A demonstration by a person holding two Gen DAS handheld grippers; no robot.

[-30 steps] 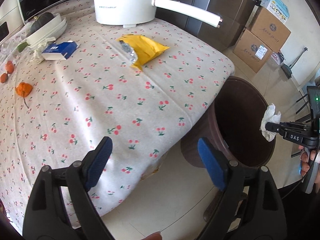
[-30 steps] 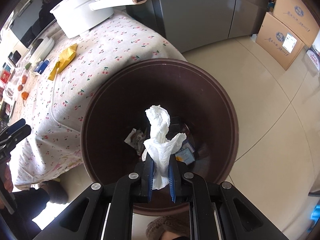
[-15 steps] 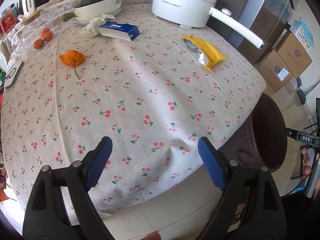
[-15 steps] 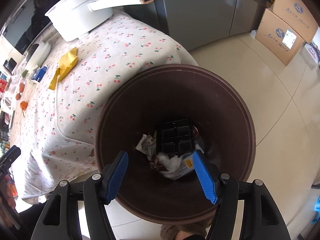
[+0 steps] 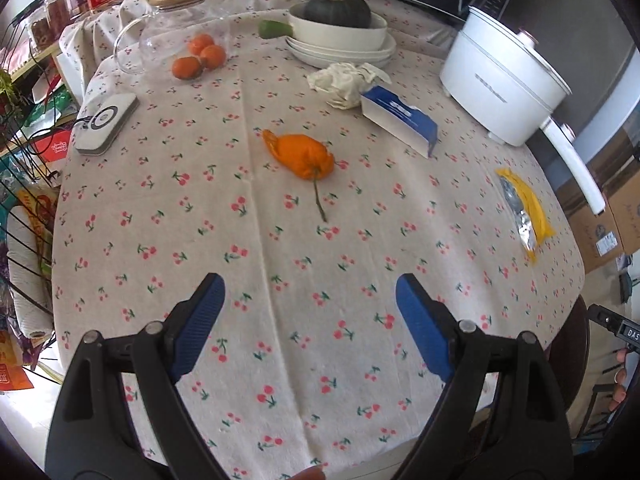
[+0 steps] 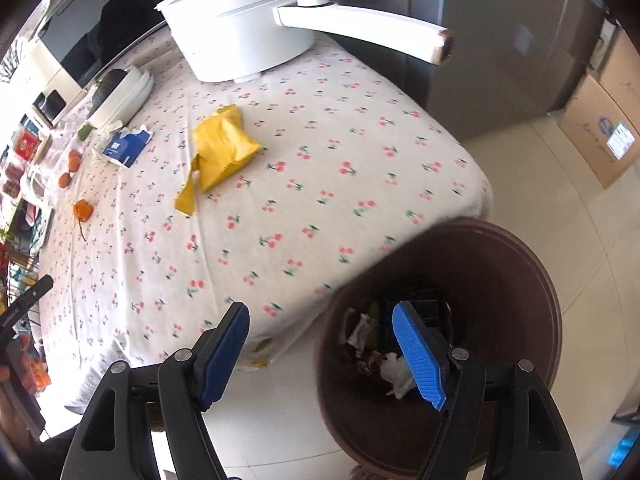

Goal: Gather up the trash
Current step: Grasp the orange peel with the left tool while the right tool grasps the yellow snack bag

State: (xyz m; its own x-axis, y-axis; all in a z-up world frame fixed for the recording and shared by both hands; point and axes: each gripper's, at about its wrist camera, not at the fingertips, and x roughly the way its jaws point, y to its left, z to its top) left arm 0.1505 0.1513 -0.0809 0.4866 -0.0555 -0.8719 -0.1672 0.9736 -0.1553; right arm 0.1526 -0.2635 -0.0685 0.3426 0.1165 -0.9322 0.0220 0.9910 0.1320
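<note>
Since dropping the tissue, our right gripper hangs released, the brown bin holding crumpled trash beneath its right finger; our left gripper gapes before orange peel.

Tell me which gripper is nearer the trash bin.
Right. The right gripper hangs open at the trash bin, one jaw over its mouth. The left gripper is open over the table, away from it.

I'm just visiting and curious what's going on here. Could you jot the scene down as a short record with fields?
left gripper: open, empty, above the table
right gripper: open, empty, at the bin's edge
trash bin: brown, on the floor beside the table, trash inside
trash on the table: orange peel, yellow wrapper, crumpled tissue
</note>
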